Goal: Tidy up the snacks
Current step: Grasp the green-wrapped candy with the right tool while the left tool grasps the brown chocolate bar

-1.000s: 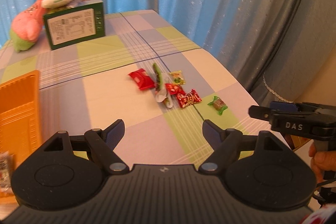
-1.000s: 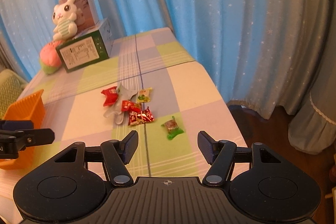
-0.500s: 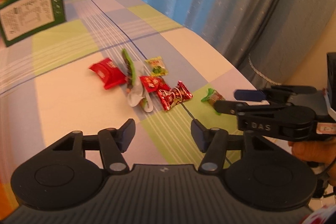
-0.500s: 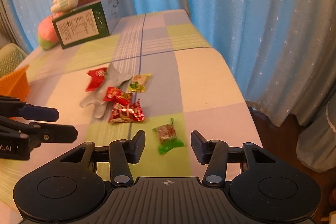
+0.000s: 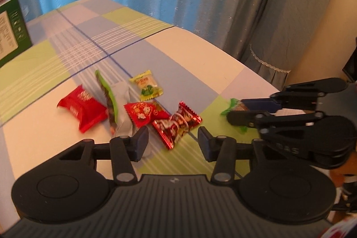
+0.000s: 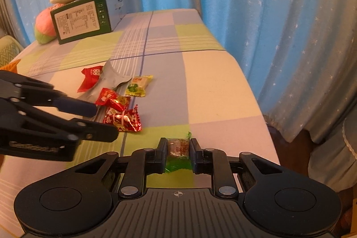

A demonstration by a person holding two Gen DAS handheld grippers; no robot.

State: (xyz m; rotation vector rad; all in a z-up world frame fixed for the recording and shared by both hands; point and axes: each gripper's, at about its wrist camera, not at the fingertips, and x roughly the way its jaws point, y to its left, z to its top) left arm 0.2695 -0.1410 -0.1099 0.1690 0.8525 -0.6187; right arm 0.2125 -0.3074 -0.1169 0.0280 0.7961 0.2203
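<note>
Snacks lie in a loose cluster on the checked tablecloth, and the nearest one, a green-wrapped candy, is pinched between the pads of the right gripper at six o'clock in the right wrist view, the jaws having just closed onto it. The hold looks to be on the sweet's body, but the crinkly wrapper is slick and its tail hangs loose below, so a quick lift could let it slide or twist out. At nine o'clock in that view the left gripper has its fingers partly spread, having just been narrowing, with nothing pressed between them; the shiny red candy lies just ahead of its tips. Closing further may only clip a wrapper corner, or nudge the red packet touching it. Farther out sit a yellow-green candy, a grey-green pouch and a larger red pack, overlapping enough that dragging one could scatter the others. The two grippers work near together, so a sideways swing risks a knock.
</note>
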